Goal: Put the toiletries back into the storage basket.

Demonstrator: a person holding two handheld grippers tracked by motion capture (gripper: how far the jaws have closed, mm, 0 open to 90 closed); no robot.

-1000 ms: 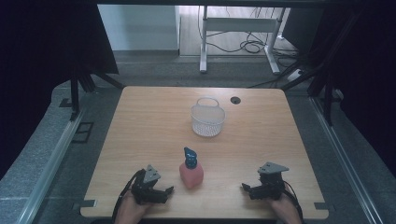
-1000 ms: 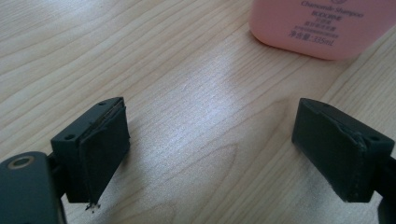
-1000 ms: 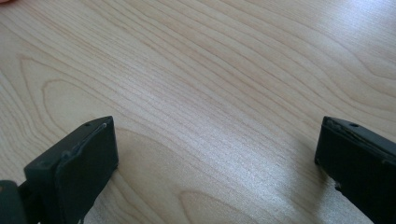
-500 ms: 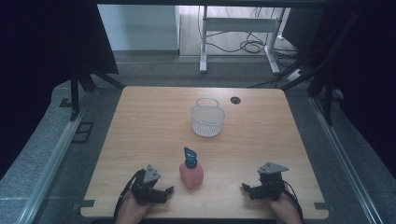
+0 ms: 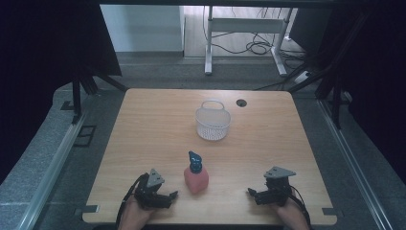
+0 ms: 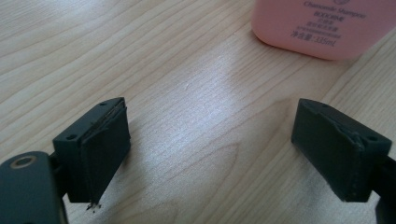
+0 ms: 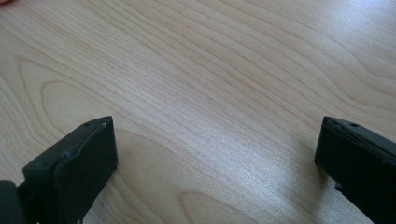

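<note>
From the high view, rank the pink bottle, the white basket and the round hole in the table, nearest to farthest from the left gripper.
Measured from the left gripper, whose jaws stand open:
1. Pink bottle, just to its right near the front edge.
2. White basket, past the bottle toward mid-table.
3. Round hole, farthest, near the back edge, right of the basket.

The counter is pale wood with a clear grain, smooth and faintly sheened where light falls on it. The shampoo bottle looks like smooth pink plastic with a satin finish and small printed lettering, topped by a glossy blue plastic pump. The basket is white plastic mesh. The left hand-held gripper and right hand-held gripper have matt black plastic jaws, the pads slightly rough at their edges.
</note>
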